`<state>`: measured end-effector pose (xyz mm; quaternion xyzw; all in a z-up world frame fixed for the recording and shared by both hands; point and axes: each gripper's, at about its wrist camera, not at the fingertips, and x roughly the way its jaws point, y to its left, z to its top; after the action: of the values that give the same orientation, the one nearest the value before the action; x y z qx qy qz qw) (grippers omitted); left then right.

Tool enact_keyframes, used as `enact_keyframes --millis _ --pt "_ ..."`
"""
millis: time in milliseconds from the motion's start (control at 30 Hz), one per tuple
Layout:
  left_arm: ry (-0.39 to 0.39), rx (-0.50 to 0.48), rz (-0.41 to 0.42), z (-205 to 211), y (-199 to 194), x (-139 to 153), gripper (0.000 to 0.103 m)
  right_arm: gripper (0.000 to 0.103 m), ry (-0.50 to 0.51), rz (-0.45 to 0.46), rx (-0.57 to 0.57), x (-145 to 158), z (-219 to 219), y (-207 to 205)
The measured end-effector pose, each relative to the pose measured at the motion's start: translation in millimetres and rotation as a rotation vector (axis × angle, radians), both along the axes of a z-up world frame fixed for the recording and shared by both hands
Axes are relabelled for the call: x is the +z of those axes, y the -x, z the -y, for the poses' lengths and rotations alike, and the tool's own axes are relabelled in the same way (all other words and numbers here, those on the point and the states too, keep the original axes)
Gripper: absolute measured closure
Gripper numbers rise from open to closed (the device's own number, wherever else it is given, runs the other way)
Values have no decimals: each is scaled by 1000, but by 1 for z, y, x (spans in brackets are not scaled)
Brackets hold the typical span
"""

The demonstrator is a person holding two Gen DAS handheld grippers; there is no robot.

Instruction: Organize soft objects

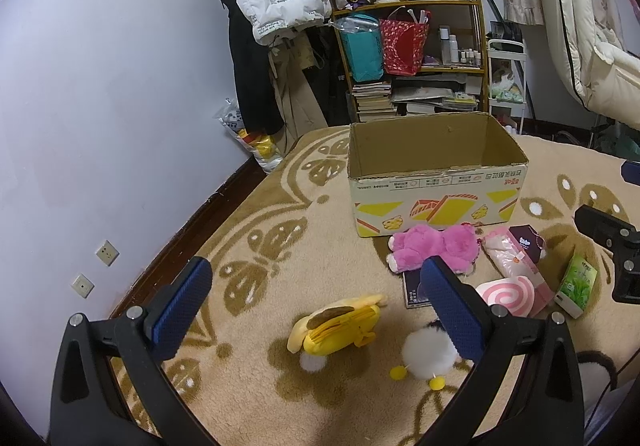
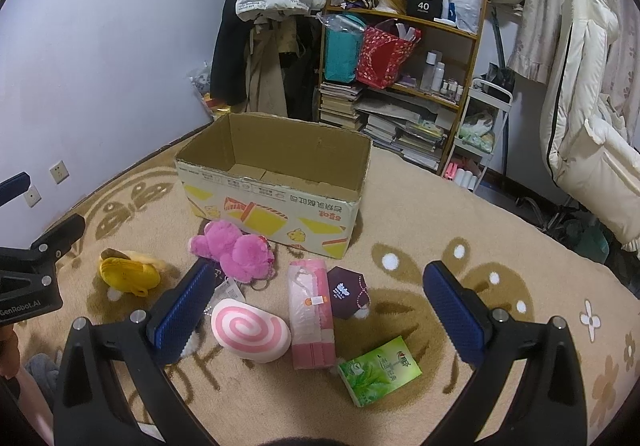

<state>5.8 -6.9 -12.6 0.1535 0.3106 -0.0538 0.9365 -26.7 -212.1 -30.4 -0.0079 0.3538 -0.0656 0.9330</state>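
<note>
Both grippers were spread wide with nothing between the pads. Left gripper (image 1: 316, 296) hovered over the rug (image 1: 260, 246); right gripper (image 2: 320, 302) hovered likewise, further to the right.

Relative to the left gripper: yellow plush (image 1: 334, 324) sat just below and between the fingers, closest target. White pom-pom toy (image 1: 426, 358) lay beside it, tucked against the right finger, with small yellow balls at its edge. Pink plush (image 1: 434, 248) lay ahead, just past the right fingertip, near the front wall of the cardboard box (image 1: 436, 202). The box stood straight ahead, open at the top and looking empty.

Relative to the right gripper: swirl cushion (image 2: 250, 330) lay between the fingers, nearer the left one. Pink wrapped pack (image 2: 312, 318) sat dead centre, dark hexagonal box (image 2: 346, 292) touching its right side. Green tissue pack (image 2: 380, 370) lay below centre, apart from the rest.

Handling, my read:
- Plushes look light and squashy and will compress a lot, so bite across the body mid-section, not an ear or limb, or they will dangle and slip.
- Pom-pom: fluffy, little core; close fully on the centre.
- Swirl cushion: probably foam, smooth skin; pinch across the narrow thickness.
- Pink pack and tissue pack: film wrap, likely slippery; grip across the short side.
- Hexagonal box looks rigid, arguably not a soft object at all.
</note>
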Motion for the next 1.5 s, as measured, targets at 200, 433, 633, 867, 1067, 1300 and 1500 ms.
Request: enact_keyframes --millis 200,433,633,867,1067,1300,1500 --pt "0 -1 -2 0 0 0 0 0 2 -1 -4 -1 -1 0" --pt "-1 -3 -10 0 -1 -1 0 0 3 -3 -2 -1 -1 0" --pt "-2 -2 -19 -1 -2 -2 0 0 3 -3 -4 -1 -1 0" --pt "-5 -2 -23 -2 -4 -2 0 0 3 -3 -3 -1 -1 0" --pt "28 17 -33 -12 -17 -1 0 0 -10 -8 12 -2 -3 -3" --pt "56 55 -106 -26 -43 -7 0 0 -28 -33 29 -6 -2 -11" --pt "55 70 -163 -30 -58 -20 0 0 -58 -61 35 -11 1 -20"
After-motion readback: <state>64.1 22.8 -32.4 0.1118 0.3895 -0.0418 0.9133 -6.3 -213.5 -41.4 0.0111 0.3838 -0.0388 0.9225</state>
